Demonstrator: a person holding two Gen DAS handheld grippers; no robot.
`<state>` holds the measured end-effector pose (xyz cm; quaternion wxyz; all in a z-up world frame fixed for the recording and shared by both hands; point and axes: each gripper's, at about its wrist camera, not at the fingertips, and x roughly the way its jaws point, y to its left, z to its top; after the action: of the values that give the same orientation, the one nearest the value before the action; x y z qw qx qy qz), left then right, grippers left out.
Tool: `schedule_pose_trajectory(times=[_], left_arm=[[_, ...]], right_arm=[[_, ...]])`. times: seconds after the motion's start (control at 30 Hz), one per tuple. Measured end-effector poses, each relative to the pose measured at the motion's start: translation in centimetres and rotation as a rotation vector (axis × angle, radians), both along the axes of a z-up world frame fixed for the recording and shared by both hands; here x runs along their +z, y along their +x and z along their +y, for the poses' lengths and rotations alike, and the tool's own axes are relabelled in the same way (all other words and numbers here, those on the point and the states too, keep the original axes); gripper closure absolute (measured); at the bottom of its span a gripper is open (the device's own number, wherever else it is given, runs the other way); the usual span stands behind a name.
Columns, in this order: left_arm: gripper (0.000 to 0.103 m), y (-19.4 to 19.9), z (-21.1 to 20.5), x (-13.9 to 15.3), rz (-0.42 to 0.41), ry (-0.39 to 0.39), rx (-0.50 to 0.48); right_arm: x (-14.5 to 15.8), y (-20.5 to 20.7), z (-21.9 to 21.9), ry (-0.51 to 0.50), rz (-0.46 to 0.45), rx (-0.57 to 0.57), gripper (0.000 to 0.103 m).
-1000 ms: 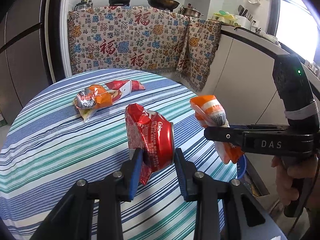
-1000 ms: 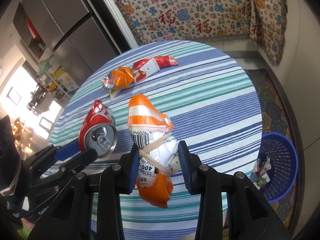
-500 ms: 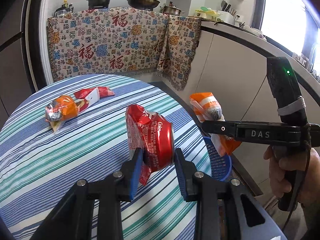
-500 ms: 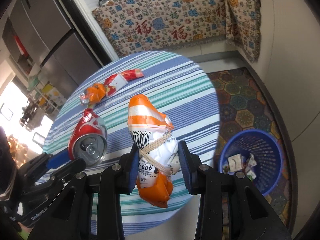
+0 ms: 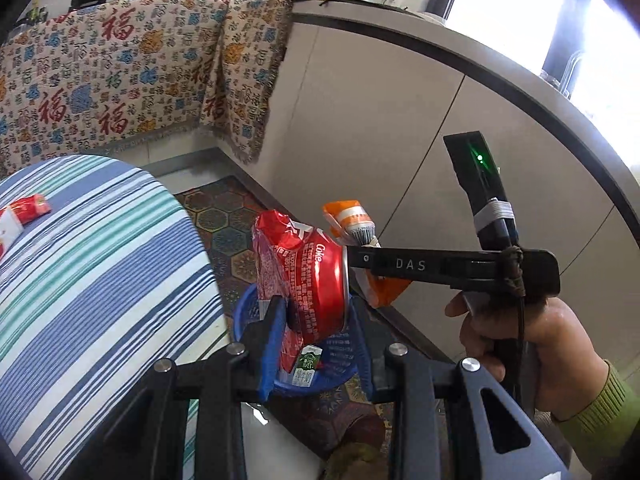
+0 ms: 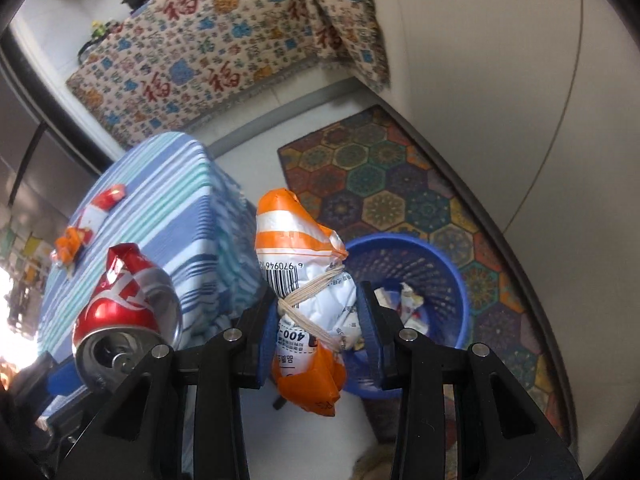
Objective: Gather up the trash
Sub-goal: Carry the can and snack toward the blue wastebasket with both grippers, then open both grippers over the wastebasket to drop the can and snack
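Two pieces of trash hang clear of the table (image 6: 160, 200), above the blue basket (image 6: 448, 256) meant for them: the left gripper (image 5: 316, 320) clamps a crushed can (image 5: 316, 276), the right gripper (image 6: 316, 320) pinches an orange wrapper (image 6: 308, 280).

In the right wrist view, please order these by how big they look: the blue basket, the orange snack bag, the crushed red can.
1. blue basket
2. orange snack bag, though nearness to the camera enlarges it
3. crushed red can, close to the bag in apparent size
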<state>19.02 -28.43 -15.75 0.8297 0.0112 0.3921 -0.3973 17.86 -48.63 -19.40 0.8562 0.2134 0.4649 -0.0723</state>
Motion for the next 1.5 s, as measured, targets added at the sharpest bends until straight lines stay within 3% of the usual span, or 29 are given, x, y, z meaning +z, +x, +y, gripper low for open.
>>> schedule_pose_trajectory(times=[0.33,0.6,0.7,0.73,0.77,0.83,0.87,1.03,1.27,1.33,1.5], left_arm=[[0.071,2.9,-8.2,-7.1,0.071,0.079,-0.062],[0.071,4.5,-10.8,-10.6,0.084,0.137,-0.073],[0.07,5.2,-11.5,-12.1,0.085,0.175,-0.054],[0.068,5.5,-11.6,-12.6,0.091,0.18,-0.052],[0.063,5.8,-11.9,-13.1,0.105,0.185,-0.055],[0.042,6.5,-12.2,-13.7,0.124,0.198,-0.038],[0.041,6.7,-12.1,-13.9,0.125,0.197,-0.025],[0.041,6.7,-11.0,-12.7,0.143,0.152,-0.001],[0.037,1.5,-5.4,-5.4,0.061,0.072,-0.002],[0.031,-0.2,-2.3,-3.4,0.022,0.072,0.043],[0.03,-1.4,6.8,-1.7,-0.025,0.145,0.221]], right_arm=[[-4.9,0.5,-6.8,0.075,0.055,-0.08,0.065],[-6.5,1.4,-8.6,0.118,0.06,-0.088,0.064],[-6.8,1.8,-8.7,0.131,0.056,-0.085,0.058],[-6.9,1.8,-8.8,0.14,0.052,-0.088,0.046],[-6.9,1.8,-8.9,0.146,0.047,-0.098,0.041],[-6.6,1.6,-9.1,0.141,0.035,-0.12,0.038],[-6.4,1.5,-9.2,0.136,0.027,-0.131,0.037],[-5.2,0.8,-9.6,0.084,0.0,-0.173,0.032],[-2.0,1.2,-6.7,-0.073,-0.043,-0.12,0.02],[-0.7,1.4,-4.6,-0.117,-0.072,-0.087,0.012],[1.9,2.2,3.5,-0.167,-0.148,0.053,0.01]])
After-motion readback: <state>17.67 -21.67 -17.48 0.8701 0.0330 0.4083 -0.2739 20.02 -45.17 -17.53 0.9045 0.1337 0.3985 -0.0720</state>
